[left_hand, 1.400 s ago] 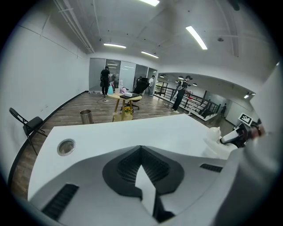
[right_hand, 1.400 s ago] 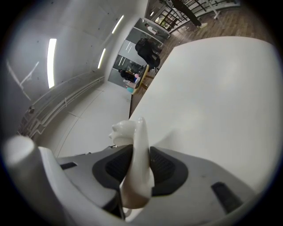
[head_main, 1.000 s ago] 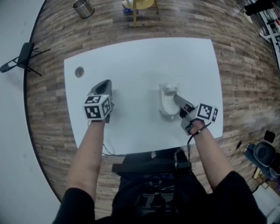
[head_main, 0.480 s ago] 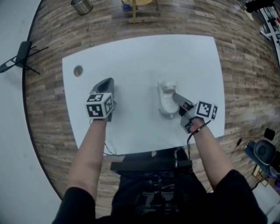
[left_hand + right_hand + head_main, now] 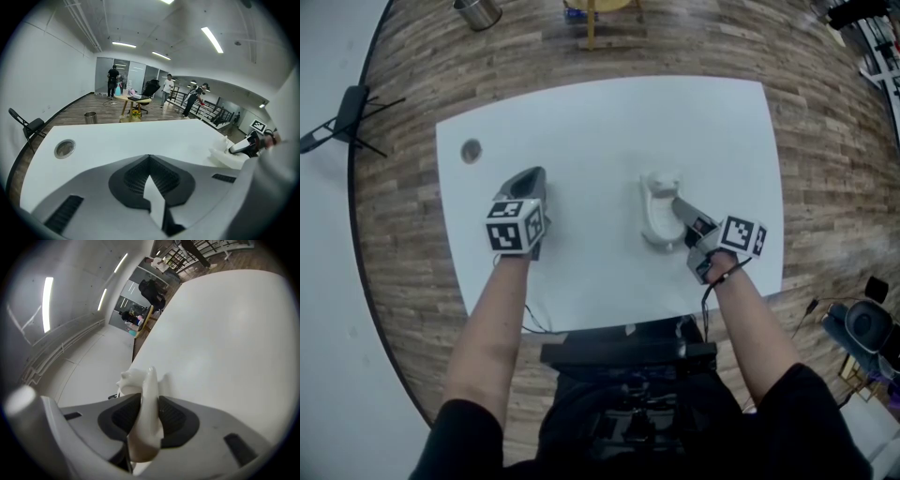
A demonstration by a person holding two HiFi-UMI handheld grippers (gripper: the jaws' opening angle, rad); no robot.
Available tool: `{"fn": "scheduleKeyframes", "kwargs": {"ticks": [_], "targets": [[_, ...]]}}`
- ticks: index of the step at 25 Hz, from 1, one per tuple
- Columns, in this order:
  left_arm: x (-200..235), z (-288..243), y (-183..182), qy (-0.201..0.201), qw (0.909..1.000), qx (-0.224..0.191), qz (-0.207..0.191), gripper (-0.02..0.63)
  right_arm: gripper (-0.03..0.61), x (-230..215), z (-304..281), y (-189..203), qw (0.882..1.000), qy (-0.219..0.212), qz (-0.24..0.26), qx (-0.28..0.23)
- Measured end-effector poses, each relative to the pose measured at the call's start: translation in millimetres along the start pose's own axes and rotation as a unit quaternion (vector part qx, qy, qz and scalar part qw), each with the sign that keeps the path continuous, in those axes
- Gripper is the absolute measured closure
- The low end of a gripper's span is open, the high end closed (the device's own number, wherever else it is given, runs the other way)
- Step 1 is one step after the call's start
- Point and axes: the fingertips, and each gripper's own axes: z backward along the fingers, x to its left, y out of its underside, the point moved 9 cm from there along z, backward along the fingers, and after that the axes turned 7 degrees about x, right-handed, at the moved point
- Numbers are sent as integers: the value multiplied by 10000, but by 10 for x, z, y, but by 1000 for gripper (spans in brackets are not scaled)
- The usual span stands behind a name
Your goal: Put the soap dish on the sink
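Pinching the white soap dish (image 5: 149, 380) by one thin edge of its rim, my right gripper (image 5: 150, 400) has its jaws closed narrowly on that rim and on nothing else. The hold looks slight and off-centre. If I lift from here, the dish's weight hangs beyond the pads, so it could swivel or slide out of the smooth grip and knock against the table (image 5: 600, 122). Seen from my head, the dish (image 5: 656, 223) lies just ahead of my right gripper (image 5: 680, 208), low on the table's right half. Whether it rests there or clears the surface I cannot tell.

My left gripper (image 5: 525, 183) sits well apart on the left, its jaws together and empty, too far off to steady anything that tips. A pale lump (image 5: 662, 180) touches the dish's far end, and I cannot say what it is. I can pick out no plain sink, so a misjudged set-down is the other hazard. Farther out, a round hole (image 5: 470, 151) marks the table's far left corner.
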Motion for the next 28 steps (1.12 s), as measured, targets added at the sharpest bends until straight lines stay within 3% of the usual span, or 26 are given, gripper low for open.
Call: {"fn": "scheduleKeyframes", "kwargs": {"ticks": [8, 28], "targets": [[-26, -2, 22, 3, 10000, 3, -14, 624, 448, -16, -14, -42, 9999, -8, 101, 21], [-72, 126, 160, -83, 9999, -13, -80, 624, 423, -116, -55, -28, 9989, 87, -463, -79]]}}
